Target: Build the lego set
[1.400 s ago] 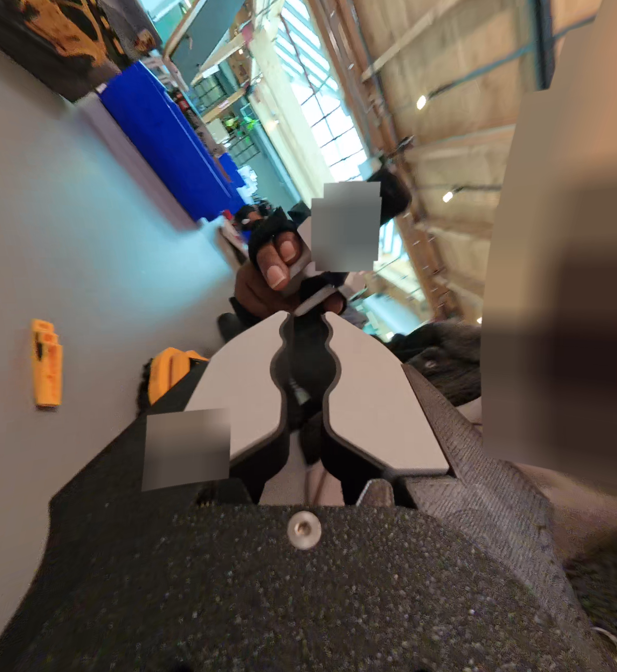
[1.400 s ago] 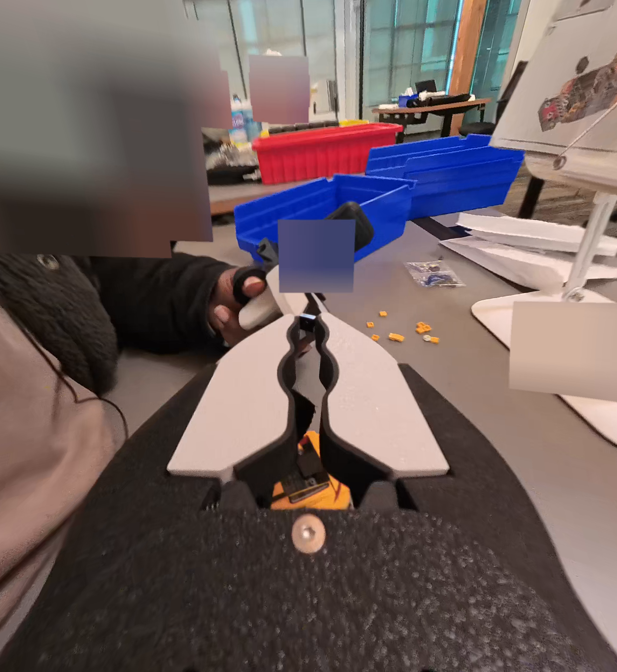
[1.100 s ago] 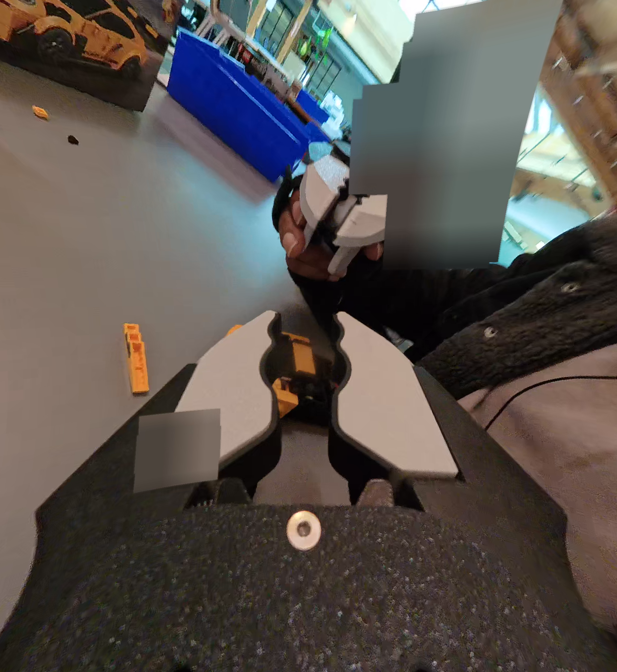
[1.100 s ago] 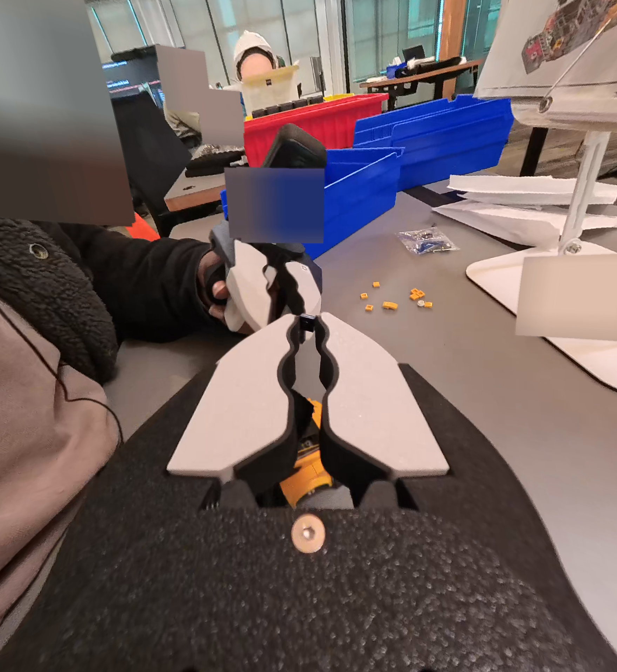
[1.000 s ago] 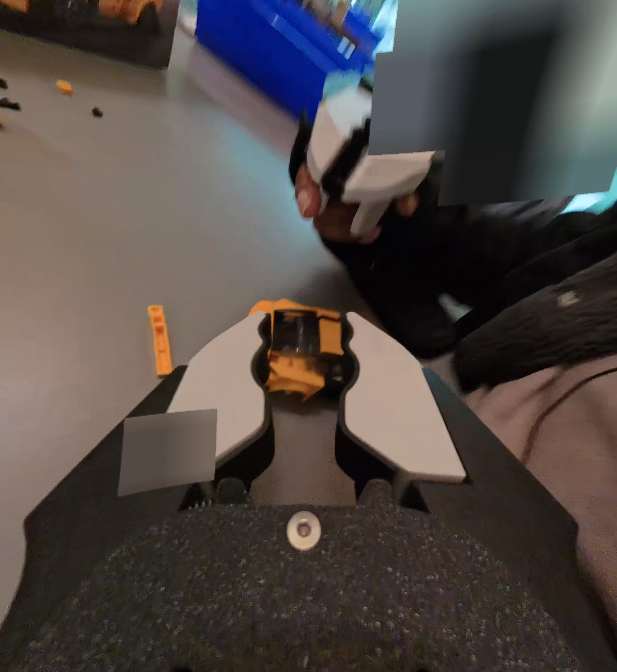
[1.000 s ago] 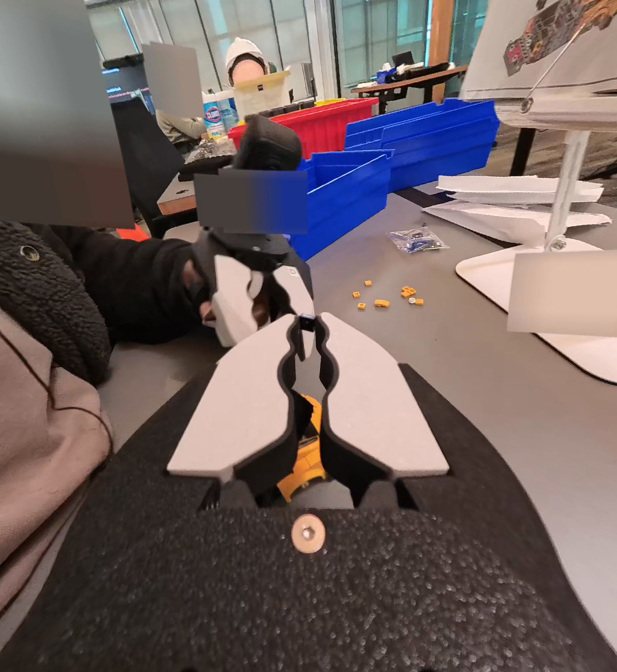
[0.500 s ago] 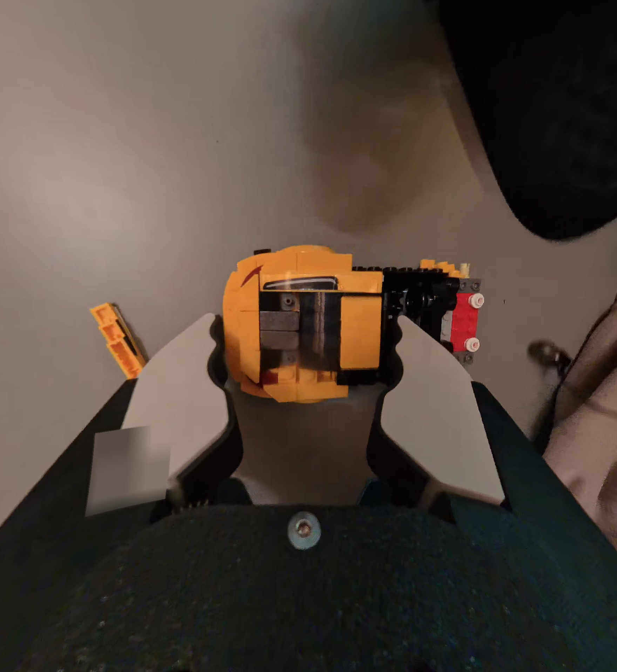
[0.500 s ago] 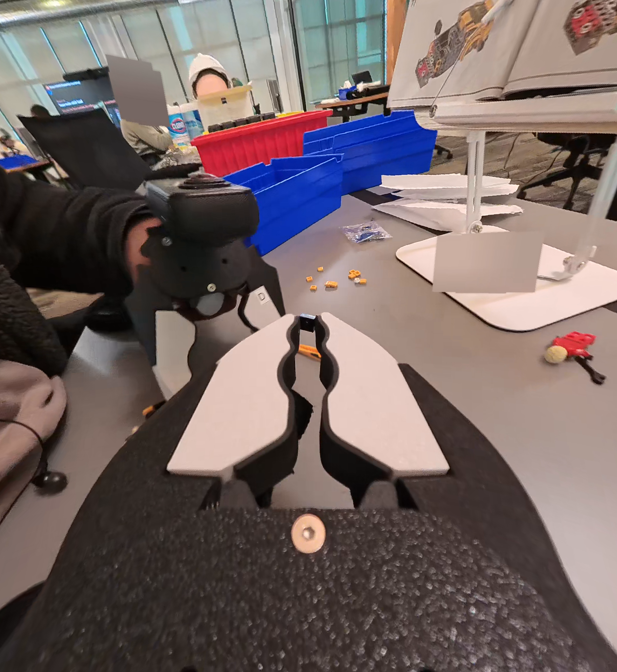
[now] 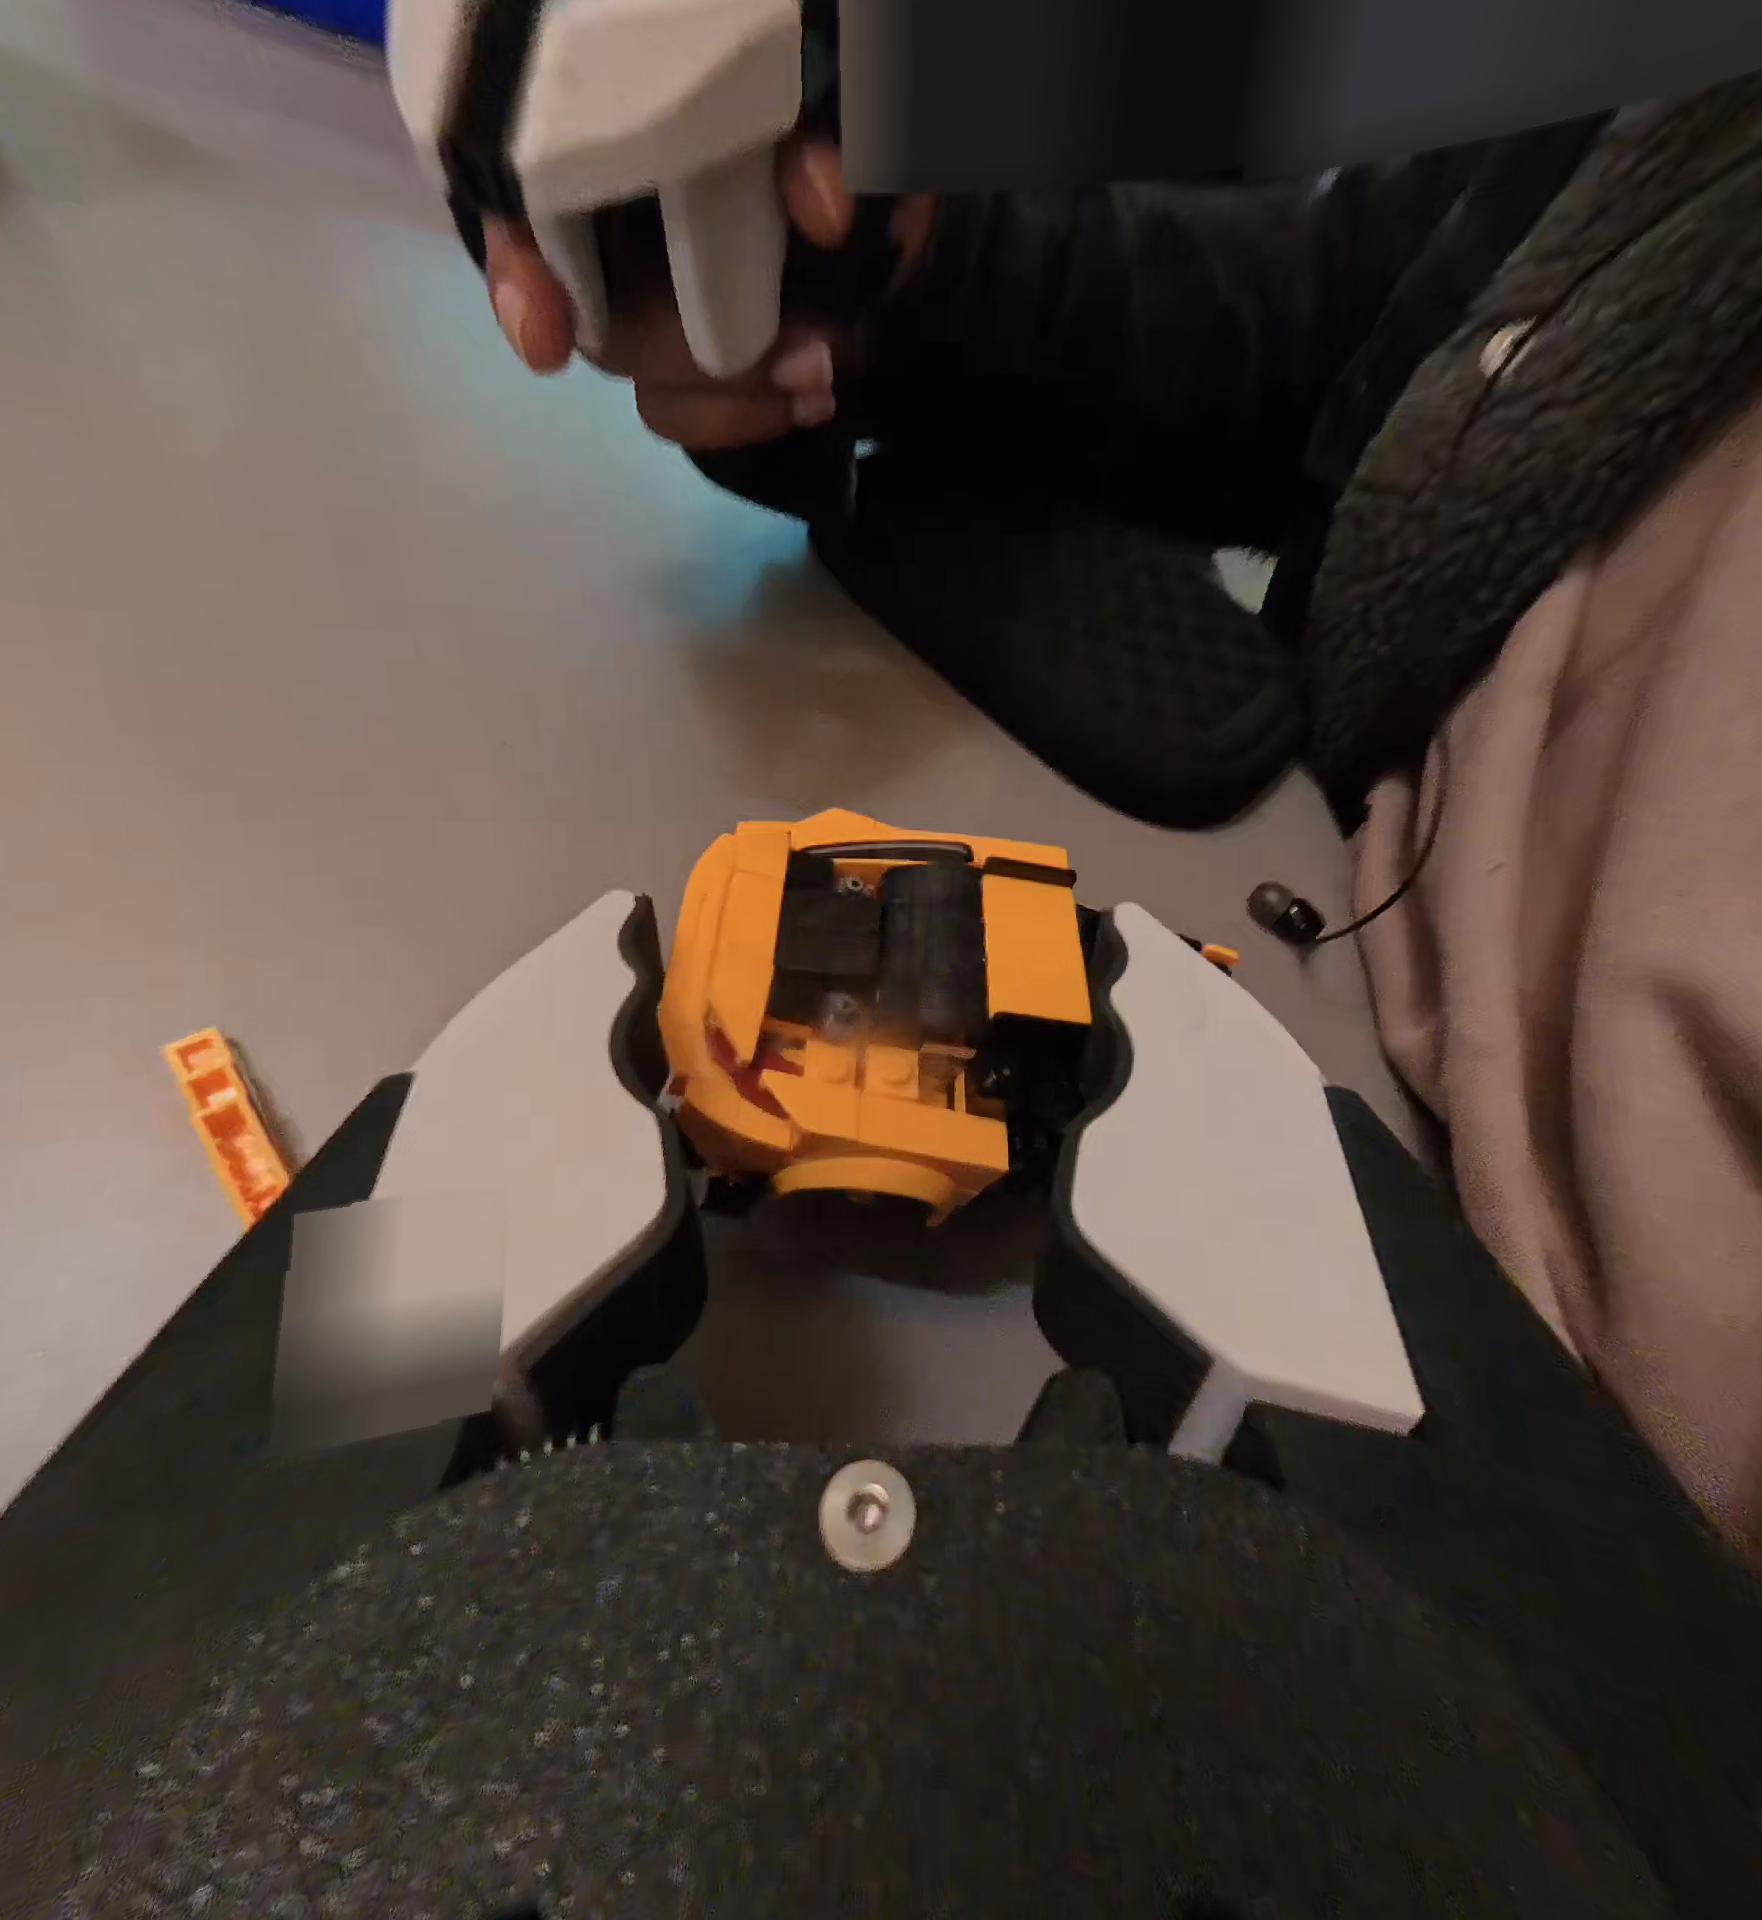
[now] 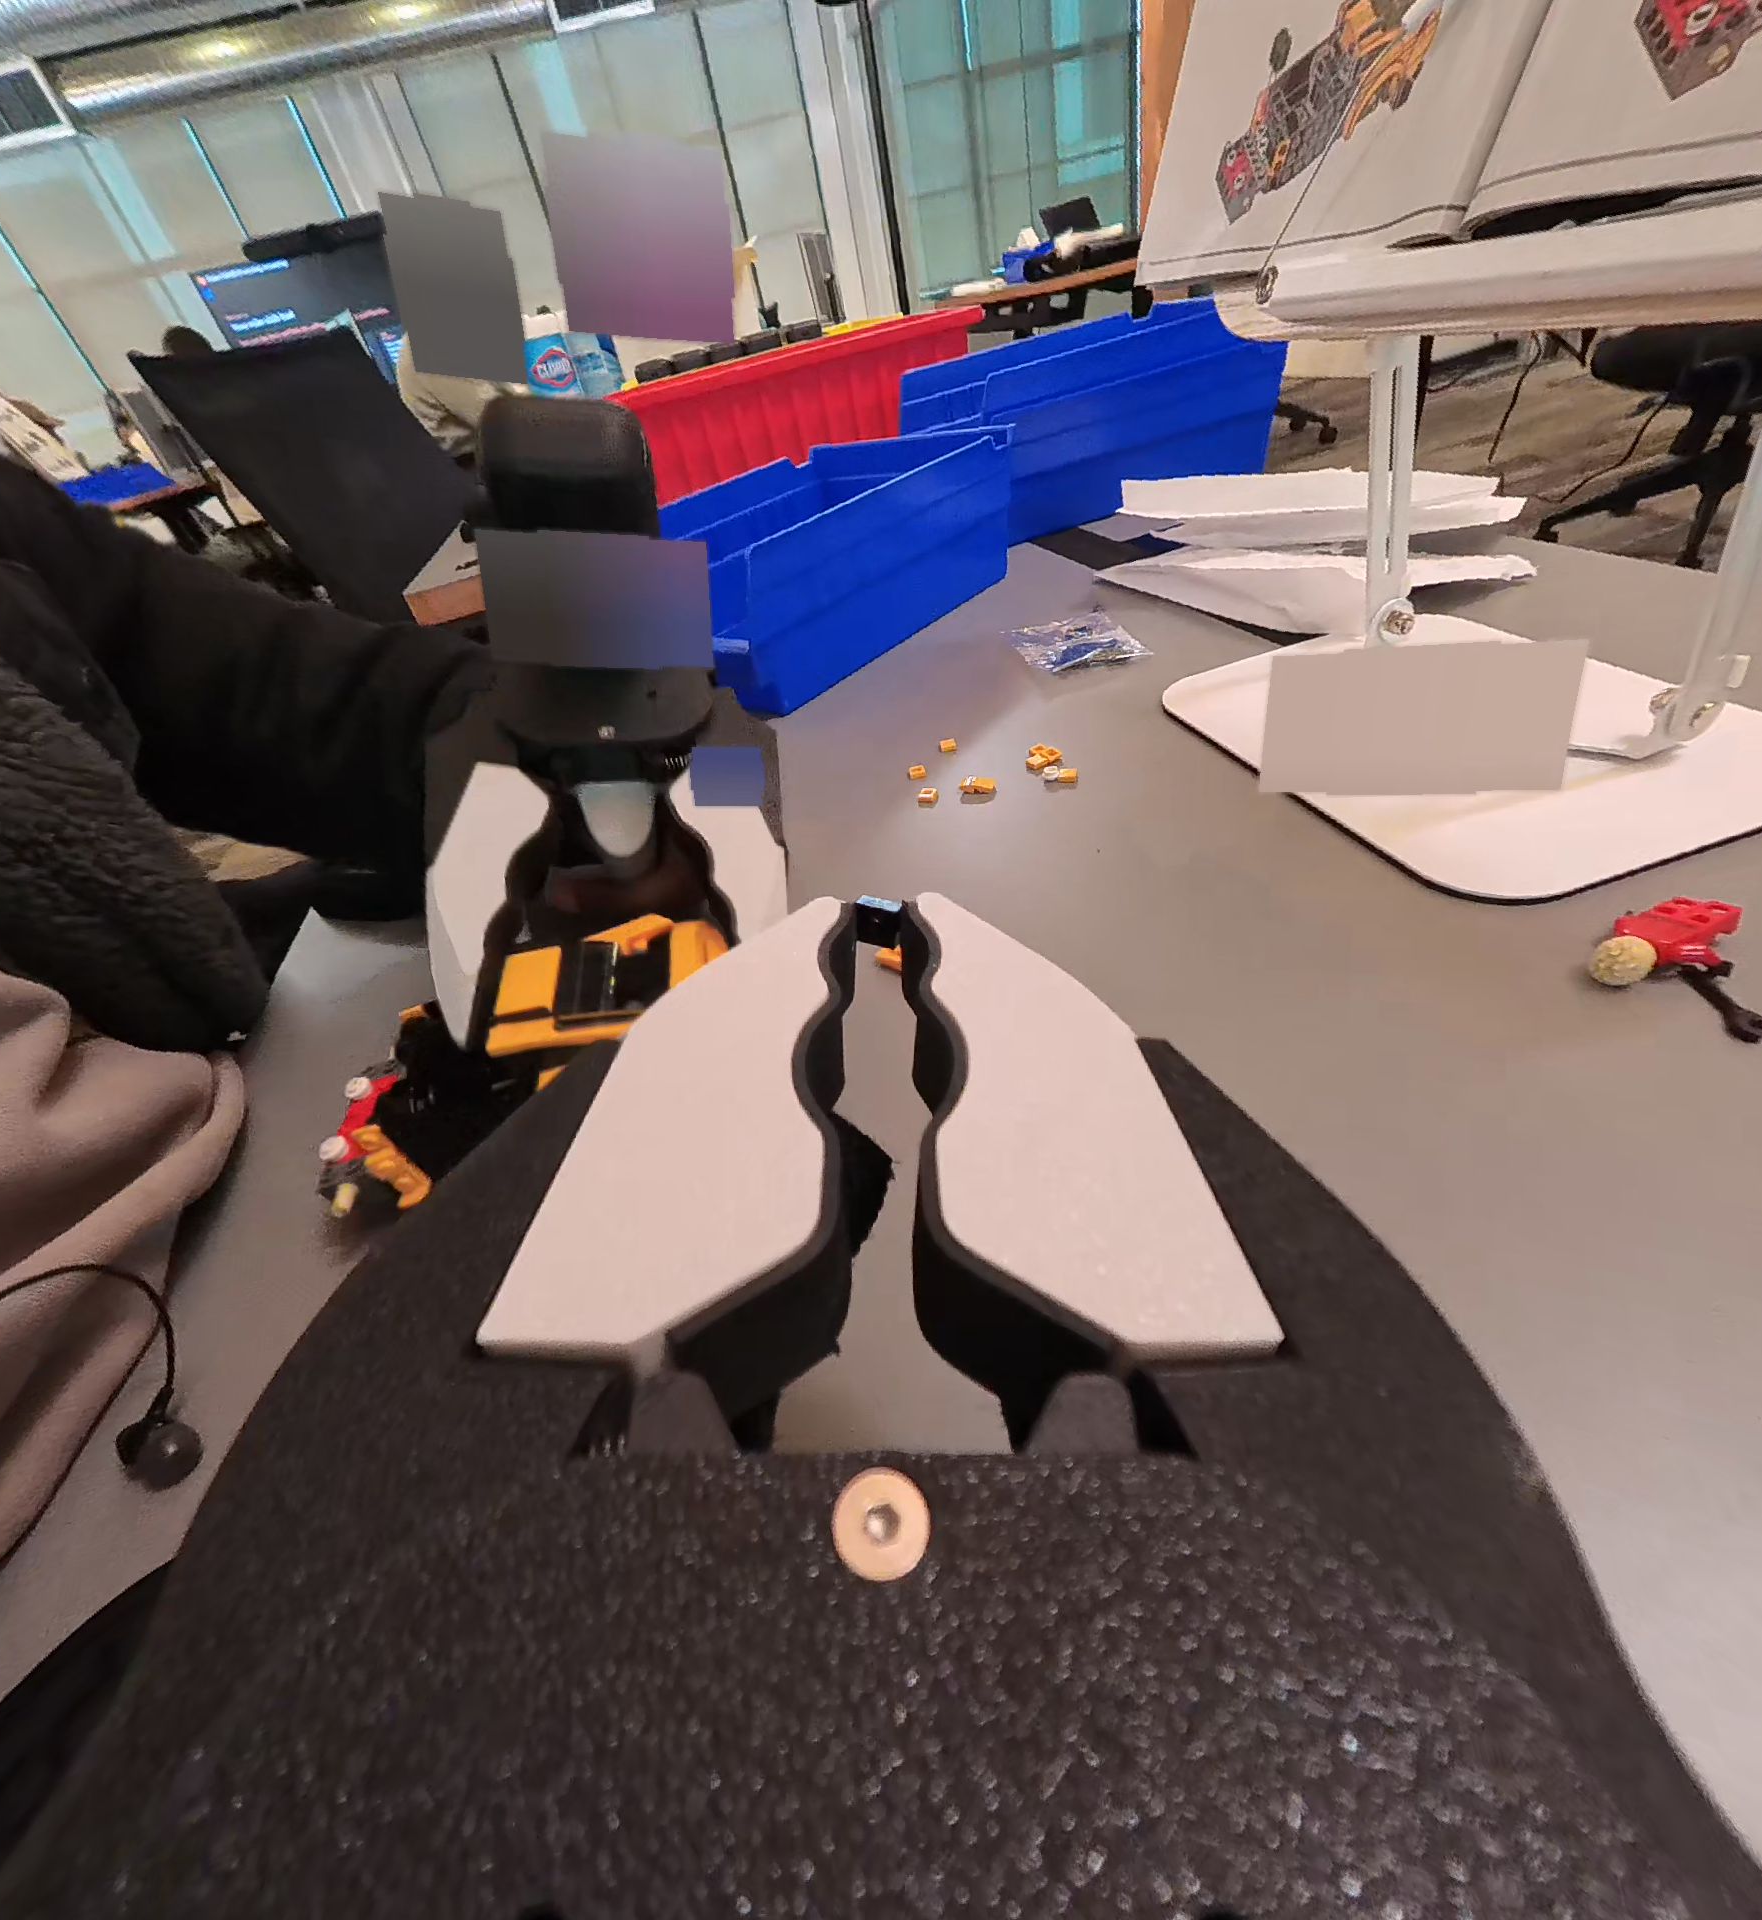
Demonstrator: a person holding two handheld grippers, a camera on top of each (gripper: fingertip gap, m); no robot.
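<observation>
Grey table (image 10: 1376, 1091) bears the yellow brick car (image 9: 872, 1018), straddled untouched by the spread left gripper (image 9: 872, 925); beside it, right gripper (image 10: 877, 920) pinches a tiny dark brick (image 10: 877, 921): centre pads before squeezing

Both grippers same build: blk speckled foam-like body, silver screw at centre front; two pale grey fingers (image 10: 1043, 1122) w/ wavy blk rubber inner edges. Left gripper (image 9: 877, 914) has blurred patch on its left finger. Right gripper (image 10: 878, 914) seen in left wrist view from front: grey angular finger shells, blk between. Person wears blk fleece sleeves (image 9: 1064, 644), fuzzy dark collar w/ snap button, beige-pink top (image 9: 1604, 935); thin blk cord w/ earbud (image 10: 160, 1444) hangs over it.
</observation>
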